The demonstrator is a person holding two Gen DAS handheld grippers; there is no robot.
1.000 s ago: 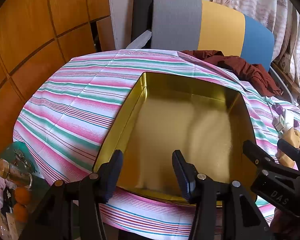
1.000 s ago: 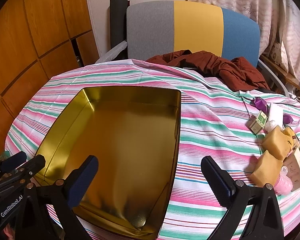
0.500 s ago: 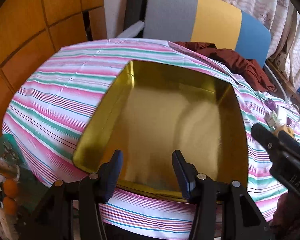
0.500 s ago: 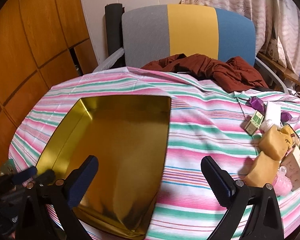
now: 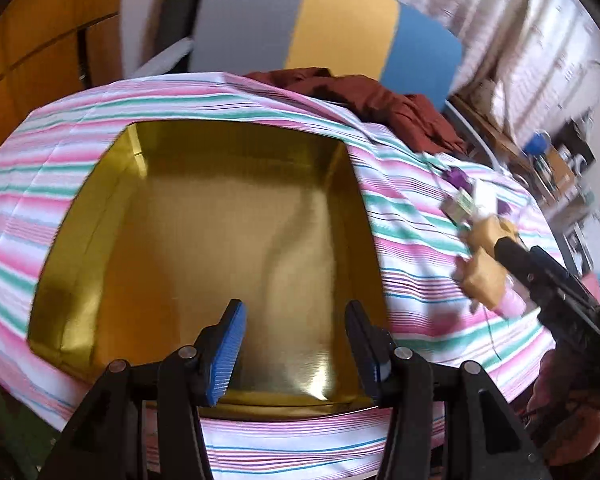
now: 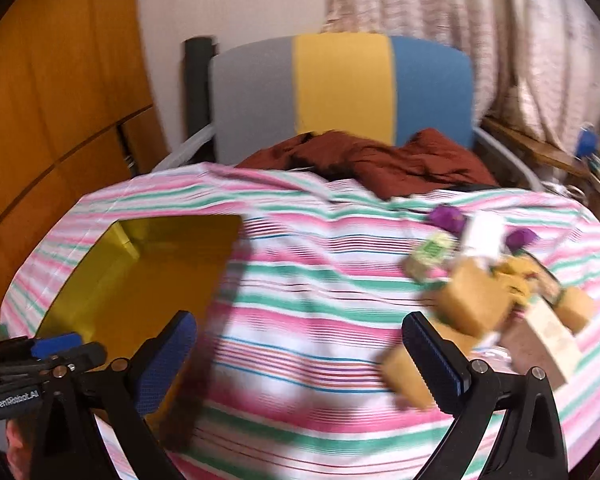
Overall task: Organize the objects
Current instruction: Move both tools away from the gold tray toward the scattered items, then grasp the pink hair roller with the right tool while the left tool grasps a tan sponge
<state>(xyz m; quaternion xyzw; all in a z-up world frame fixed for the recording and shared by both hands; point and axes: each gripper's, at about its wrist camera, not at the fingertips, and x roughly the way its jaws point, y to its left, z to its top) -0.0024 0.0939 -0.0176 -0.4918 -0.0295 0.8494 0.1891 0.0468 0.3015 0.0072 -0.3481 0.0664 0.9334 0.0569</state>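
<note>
An empty gold tin (image 5: 220,220) lies open on the striped tablecloth (image 5: 412,280). My left gripper (image 5: 296,344) hangs over the tin's near edge, open, with nothing between its fingers. A pile of small items lies to the right of the tin: tan boxes (image 6: 472,300), a green-labelled box (image 6: 432,252), a white box (image 6: 484,232) and purple pieces (image 6: 448,216). My right gripper (image 6: 300,360) is wide open over bare cloth between the tin (image 6: 148,280) and the pile, with its right finger just in front of a tan box. The left wrist view shows it (image 5: 540,276) beside the tan boxes (image 5: 484,280).
A chair (image 6: 340,88) with a grey, yellow and blue back stands behind the table. A dark red cloth (image 6: 380,156) is bunched at the far table edge. Wooden panels (image 6: 40,120) stand at the left, curtains (image 6: 480,20) at the right.
Both grippers have swung to the right. The tin has slid left in the right wrist view and the pile has come closer. Neither gripper's opening has changed.
</note>
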